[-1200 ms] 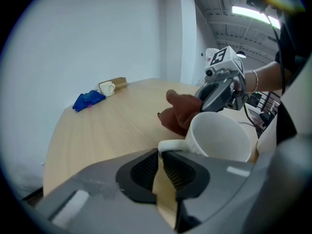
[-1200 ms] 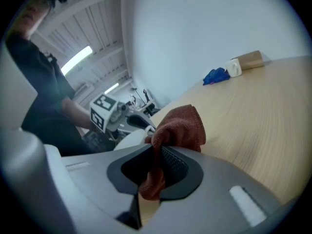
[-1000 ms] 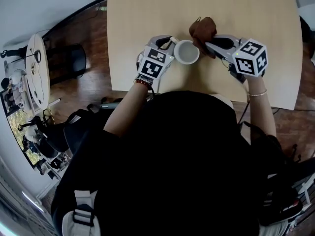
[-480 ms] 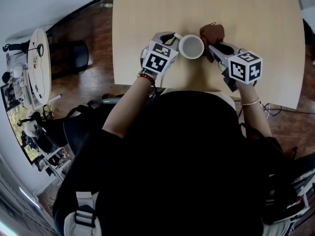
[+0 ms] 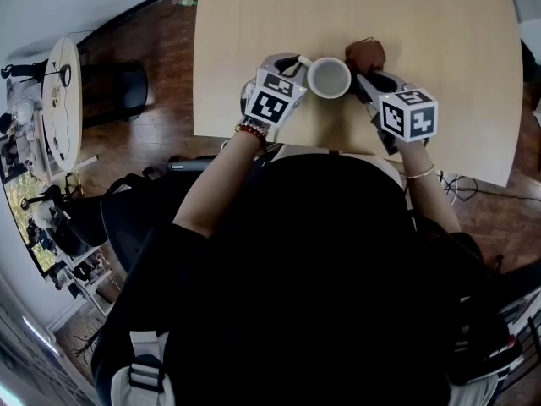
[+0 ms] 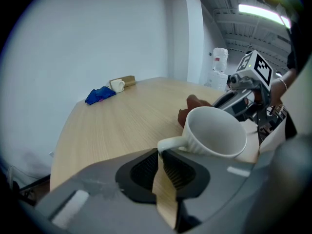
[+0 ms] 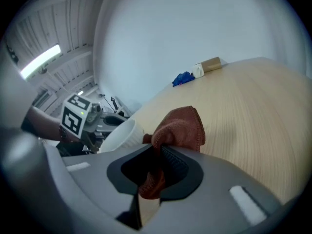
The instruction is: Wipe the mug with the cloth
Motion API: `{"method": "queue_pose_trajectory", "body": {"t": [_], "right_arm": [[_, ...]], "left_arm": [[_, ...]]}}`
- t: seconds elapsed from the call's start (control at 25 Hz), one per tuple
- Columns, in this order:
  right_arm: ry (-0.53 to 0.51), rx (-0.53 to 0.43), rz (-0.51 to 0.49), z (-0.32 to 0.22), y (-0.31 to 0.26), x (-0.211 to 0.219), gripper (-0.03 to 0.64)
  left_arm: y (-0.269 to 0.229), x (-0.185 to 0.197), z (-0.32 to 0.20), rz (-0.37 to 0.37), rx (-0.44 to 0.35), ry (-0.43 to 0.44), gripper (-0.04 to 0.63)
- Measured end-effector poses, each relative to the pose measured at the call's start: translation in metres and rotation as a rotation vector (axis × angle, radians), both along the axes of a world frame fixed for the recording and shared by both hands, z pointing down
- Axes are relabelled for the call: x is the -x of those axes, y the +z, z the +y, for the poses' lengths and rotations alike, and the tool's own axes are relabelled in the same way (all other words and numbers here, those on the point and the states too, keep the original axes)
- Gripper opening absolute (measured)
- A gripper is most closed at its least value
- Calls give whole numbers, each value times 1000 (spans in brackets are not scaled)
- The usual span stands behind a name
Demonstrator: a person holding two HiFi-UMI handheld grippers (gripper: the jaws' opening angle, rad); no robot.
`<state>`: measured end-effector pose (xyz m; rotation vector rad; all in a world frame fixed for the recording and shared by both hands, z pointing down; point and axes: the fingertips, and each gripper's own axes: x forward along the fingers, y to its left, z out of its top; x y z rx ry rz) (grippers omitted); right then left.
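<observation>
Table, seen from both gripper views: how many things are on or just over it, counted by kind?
Mugs: 2 (white mug nearby, small white mug at the far end)
Cloths: 2 (brown cloth nearby, blue cloth at the far end)
Boxes: 1 (tan box at the far end)
Total: 5
</observation>
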<state>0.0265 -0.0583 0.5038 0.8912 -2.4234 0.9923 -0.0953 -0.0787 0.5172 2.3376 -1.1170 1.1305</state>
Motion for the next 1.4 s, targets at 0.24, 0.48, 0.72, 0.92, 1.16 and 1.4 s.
{"method": "queue_pose_trajectory", "body": {"t": [0.24,0.48,0.72,0.92,1.16,1.4], "right_arm": [[69,9,-182,16,-48,-9,49],[152,4,-163,20,-46,-16,49],[215,42,-133,29,-41,-16,49],[241,106,-225,30,-39,-11,49],[225,153,-254,27,-33,3,49],[180,162,-202,14,-17,15,49]], "left_arm": [[1,9,4,11,-6,-41,40],[1,16,13,80,53,-159,32],[0,22,38,20,40,-67,40],[1,20,59,-35,23,43,52],[2,17,88,-45,24,221,60],[5,15,103,-44,35,274,63]]}}
